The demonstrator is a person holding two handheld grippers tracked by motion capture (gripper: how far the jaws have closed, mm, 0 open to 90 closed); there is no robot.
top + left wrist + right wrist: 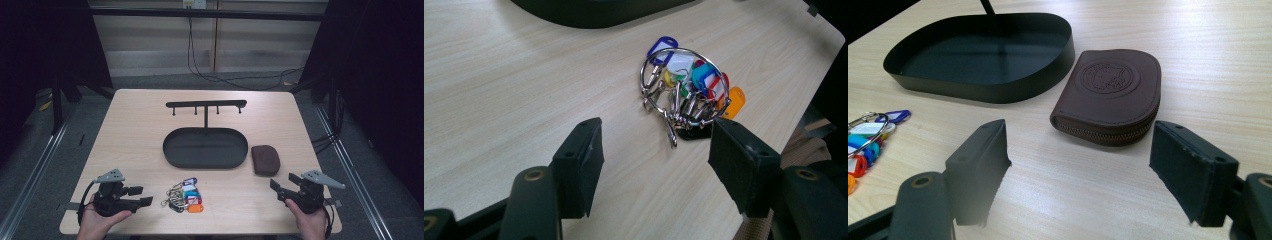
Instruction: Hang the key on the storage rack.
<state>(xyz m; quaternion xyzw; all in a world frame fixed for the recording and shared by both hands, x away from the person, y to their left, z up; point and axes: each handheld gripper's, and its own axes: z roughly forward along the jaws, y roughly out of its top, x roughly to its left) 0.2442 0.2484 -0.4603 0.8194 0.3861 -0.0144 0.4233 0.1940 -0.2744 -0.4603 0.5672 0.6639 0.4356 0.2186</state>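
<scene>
The left tongs (148, 195) are open and hold nothing, and they point at the bunch of keys (185, 195), which lies near the front edge of the counter (135, 130), just in front of the black tray (205, 148). The right tongs (279, 187) are open and empty too, aimed at the brown pouch (265, 159) beside the tray's right end. To do this well, go in low, put one pad on each side of the big ring (679, 82), and squeeze gently so the tags do not slip.

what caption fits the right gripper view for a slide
Open right gripper faces a brown zip pouch beside a black oval tray.
</scene>
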